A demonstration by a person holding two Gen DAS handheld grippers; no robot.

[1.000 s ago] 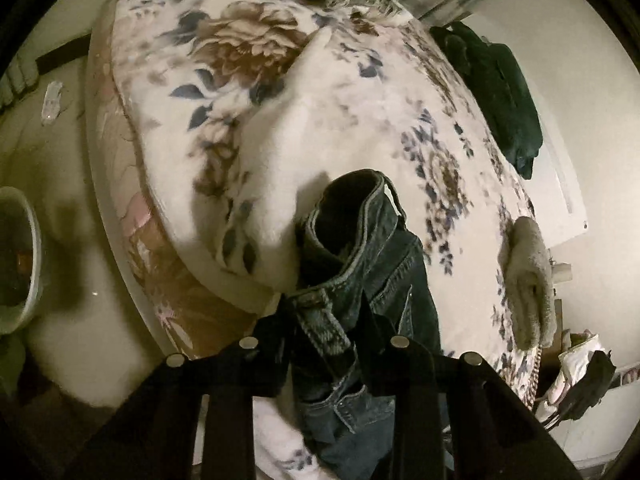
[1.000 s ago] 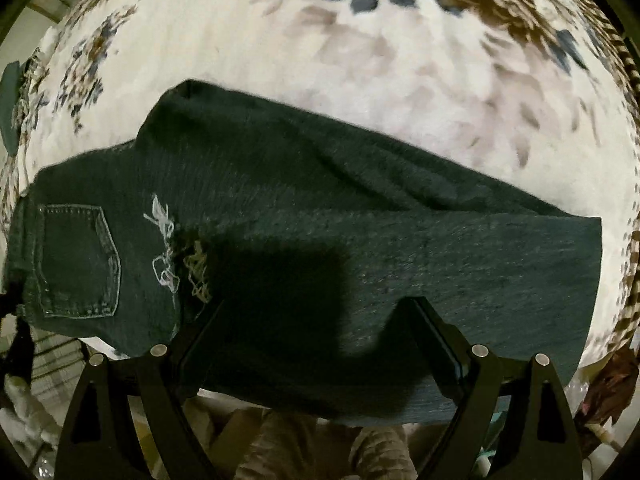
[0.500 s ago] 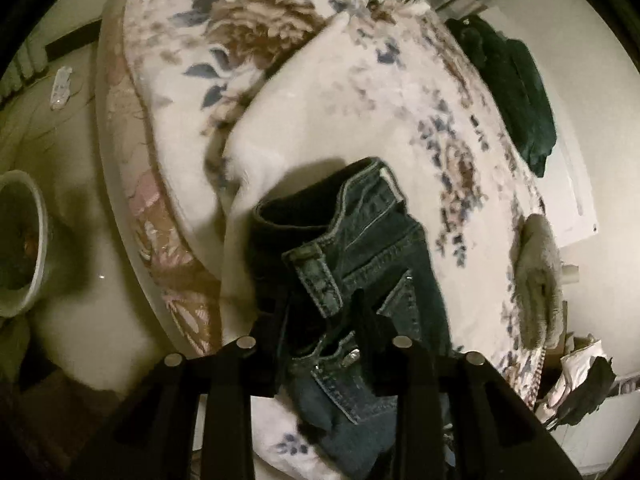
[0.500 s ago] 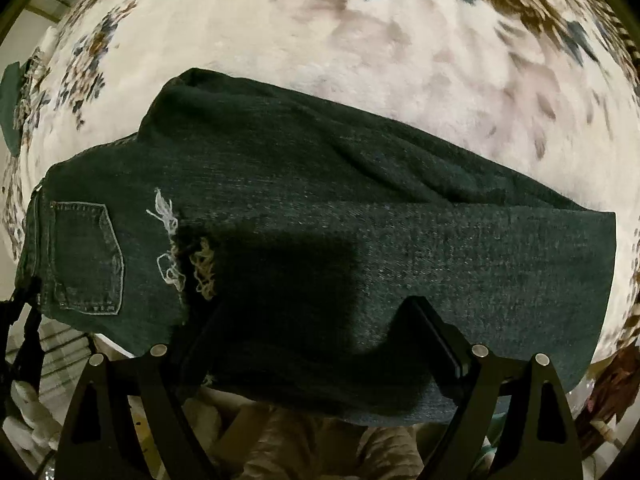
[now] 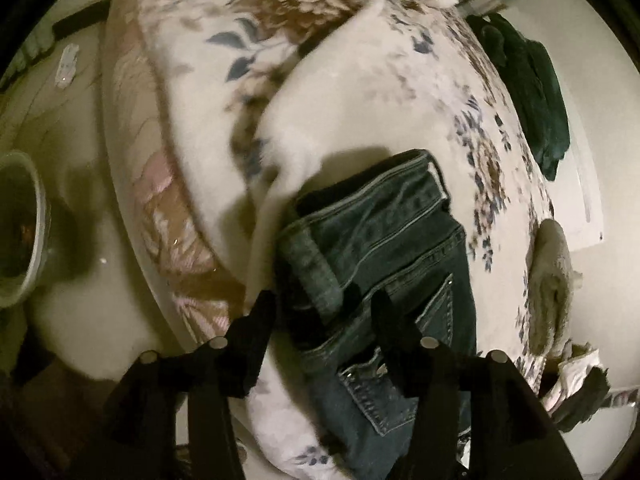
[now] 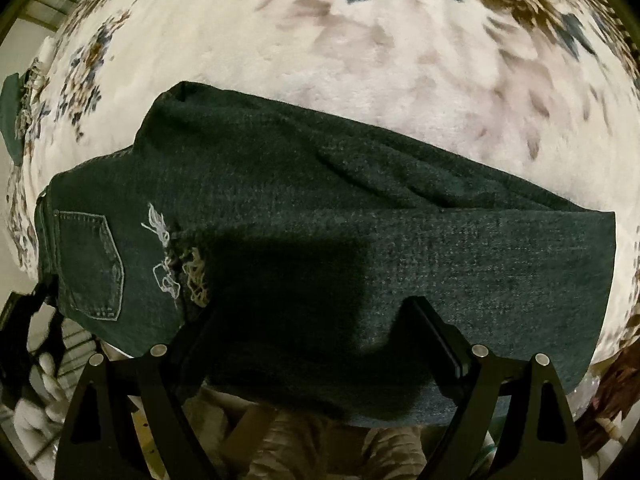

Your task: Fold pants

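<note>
Dark blue jeans (image 6: 360,232) lie across a floral blanket (image 6: 360,48), legs together, back pocket (image 6: 90,268) at the left, cuffs at the right. In the left wrist view the waistband end (image 5: 384,240) lies rumpled near the bed's edge. My left gripper (image 5: 326,308) is open, its fingers astride the waistband fabric. My right gripper (image 6: 312,320) is open wide, over the near edge of the legs, which hangs off the bed.
A dark green garment (image 5: 532,92) and a beige knit item (image 5: 550,280) lie further along the bed. A round basin (image 5: 20,232) stands on the floor at the left. A raised fold of blanket (image 5: 320,92) lies behind the waistband.
My left gripper has lowered the waistband onto the blanket and opened, letting it go. The right gripper has held still, open, while the jeans settled slightly.
</note>
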